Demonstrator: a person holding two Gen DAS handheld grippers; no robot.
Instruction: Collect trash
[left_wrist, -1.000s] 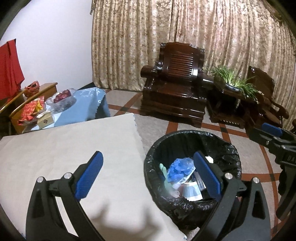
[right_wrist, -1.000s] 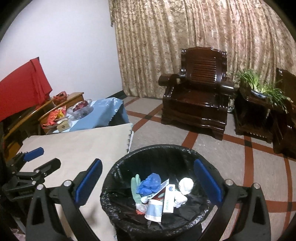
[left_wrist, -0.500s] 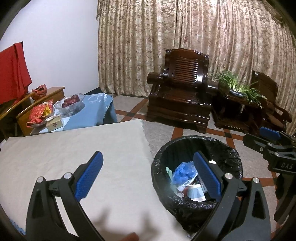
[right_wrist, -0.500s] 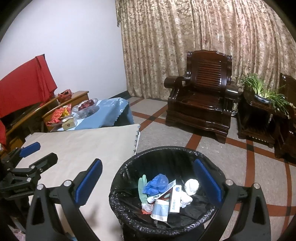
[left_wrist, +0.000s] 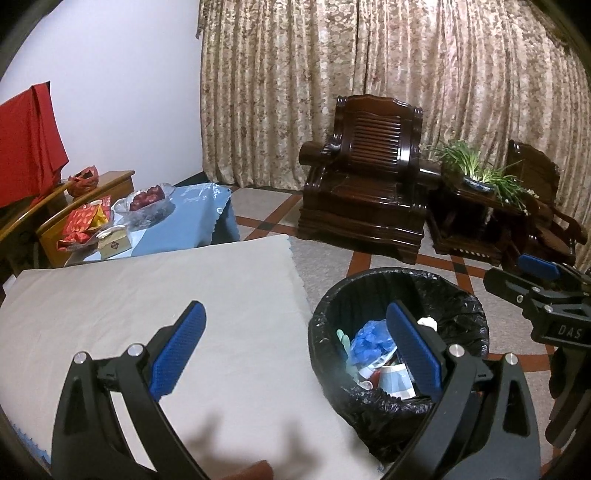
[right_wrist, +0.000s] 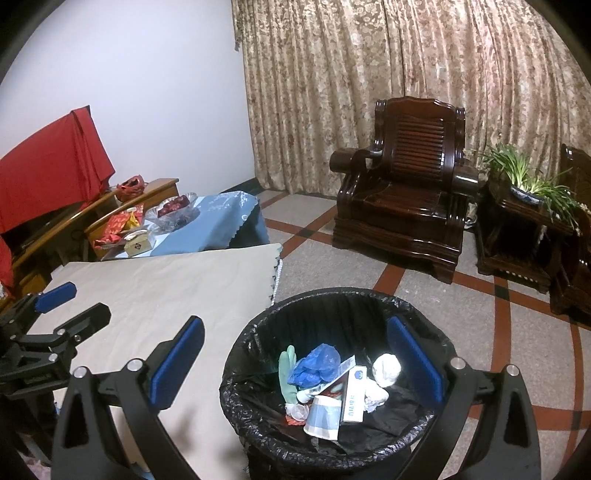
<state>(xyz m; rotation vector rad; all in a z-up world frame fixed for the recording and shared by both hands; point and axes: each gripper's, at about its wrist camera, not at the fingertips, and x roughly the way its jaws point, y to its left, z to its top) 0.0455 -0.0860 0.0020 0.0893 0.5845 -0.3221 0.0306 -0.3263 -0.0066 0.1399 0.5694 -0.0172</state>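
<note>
While fingers gape | white carton (right_wrist: 353, 393) lies lengthwise in bin (right_wrist: 258, 332)

The left claw (left_wrist: 295, 350) hangs with both blue-padded fingers (left_wrist: 177, 347) spread wide and nothing between them. The right claw (right_wrist: 295, 363) is likewise spread wide and empty. Taking the left claw as landmark, the right claw sits to its right at about the same height, both pointing forward and slightly downward.
</note>
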